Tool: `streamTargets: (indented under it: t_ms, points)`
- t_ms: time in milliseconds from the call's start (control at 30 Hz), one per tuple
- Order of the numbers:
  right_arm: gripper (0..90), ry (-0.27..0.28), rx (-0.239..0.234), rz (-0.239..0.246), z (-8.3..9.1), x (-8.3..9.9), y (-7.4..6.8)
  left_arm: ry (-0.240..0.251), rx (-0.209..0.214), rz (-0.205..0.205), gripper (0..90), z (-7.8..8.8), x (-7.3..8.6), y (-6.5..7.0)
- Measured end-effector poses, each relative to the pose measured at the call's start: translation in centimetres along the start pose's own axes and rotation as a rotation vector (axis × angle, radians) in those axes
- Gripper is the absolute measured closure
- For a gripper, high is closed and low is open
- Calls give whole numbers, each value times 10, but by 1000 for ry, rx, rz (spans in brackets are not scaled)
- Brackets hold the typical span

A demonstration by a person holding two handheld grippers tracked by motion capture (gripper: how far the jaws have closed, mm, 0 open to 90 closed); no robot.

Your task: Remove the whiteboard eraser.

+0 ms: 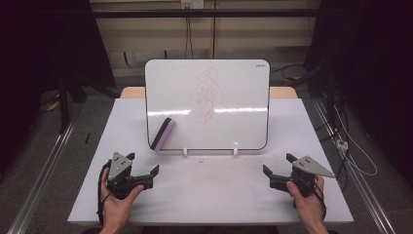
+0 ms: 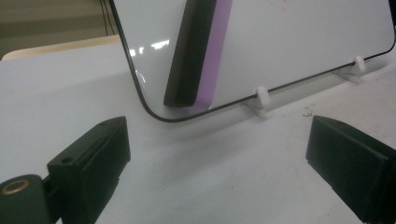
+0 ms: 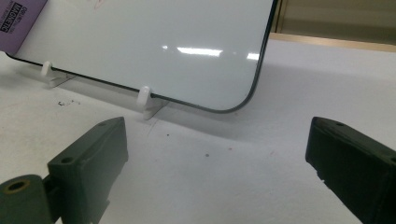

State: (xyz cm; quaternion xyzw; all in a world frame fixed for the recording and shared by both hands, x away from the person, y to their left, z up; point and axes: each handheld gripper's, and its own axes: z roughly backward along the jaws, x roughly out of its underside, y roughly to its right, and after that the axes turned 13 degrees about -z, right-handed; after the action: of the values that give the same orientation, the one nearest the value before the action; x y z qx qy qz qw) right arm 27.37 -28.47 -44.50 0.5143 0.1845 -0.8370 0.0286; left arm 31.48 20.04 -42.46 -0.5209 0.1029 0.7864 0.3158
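A whiteboard [image 1: 234, 97] stands tilted on two small white feet at the table's middle, with a red scribble [image 1: 207, 95] on it. A black and purple eraser [image 1: 162, 133] clings to its lower left corner, seen close in the left gripper view [image 2: 198, 51]; its purple edge [image 3: 18, 21] shows in the right gripper view. My left gripper [image 1: 142, 167] rests open near the front left, nothing between its jaws. My right gripper [image 1: 278, 164] rests open at the front right, also empty. Both point toward the board.
The white table [image 1: 209, 195] has small dark specks [image 2: 307, 112] near the board's feet [image 3: 146, 100]. Metal rails [image 1: 39, 170] run along both sides of the table, and cables [image 1: 350, 146] lie on the floor at right.
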Motion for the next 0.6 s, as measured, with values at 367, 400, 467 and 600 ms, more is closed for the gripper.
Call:
streamTargets:
  t_ms: [367, 400, 467, 600]
  points:
    - [49, -15, -6, 0, -1, 0, 2, -22, 9, 8, 48, -5, -1, -2]
    - [49, -15, -4, 0, -2, 0, 2, -18, 10, 11, 50, -5, -1, -2]
    - [49, -18, 1, -1, -2, 0, 2, -22, 10, 6, 56, -6, -3, -3]
    - [48, -22, -3, 1, -2, 0, 1, -36, 3, -31, 64, -7, -9, -5]
